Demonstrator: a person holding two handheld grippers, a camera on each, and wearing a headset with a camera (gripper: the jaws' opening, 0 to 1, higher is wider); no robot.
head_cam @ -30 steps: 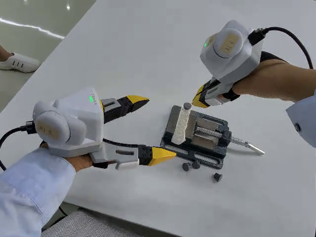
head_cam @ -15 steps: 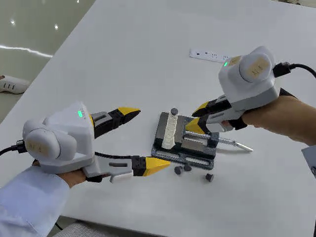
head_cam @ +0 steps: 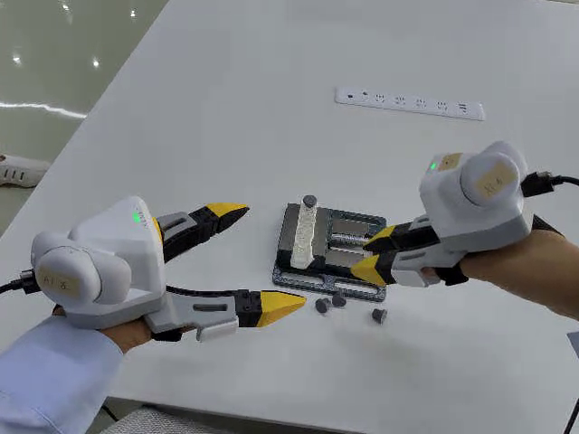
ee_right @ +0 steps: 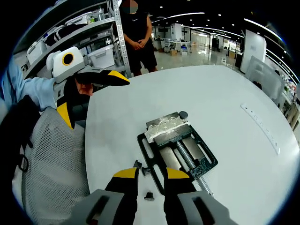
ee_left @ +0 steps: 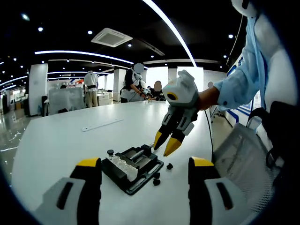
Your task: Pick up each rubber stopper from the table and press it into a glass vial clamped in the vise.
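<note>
A dark vise [head_cam: 348, 220] on the white table clamps a row of clear glass vials [head_cam: 304, 239]. The far vial carries a grey rubber stopper [head_cam: 310, 201]. Three loose stoppers [head_cam: 321, 306] lie just in front of the vise, seen again as the loose stoppers [ee_right: 137, 164]. My right gripper [head_cam: 366, 256] hovers over the vise's near right corner, slightly open with nothing between its fingers. From its own view, the right gripper [ee_right: 151, 176] looks down at the vise [ee_right: 199, 161]. My left gripper [head_cam: 260, 257] stands wide open, left of the vise [ee_left: 149, 165].
A white power strip [head_cam: 409, 102] lies at the back of the table. The vise's screw handle [ee_right: 202, 183] sticks out to the right. A mesh chair [ee_right: 56, 154] stands at the table's near edge. People stand far behind [ee_left: 136, 84].
My right gripper has come away from the stoppered far vial, moving down and nearer to the vise's right front corner. The left gripper has barely moved; the head camera shifted.
</note>
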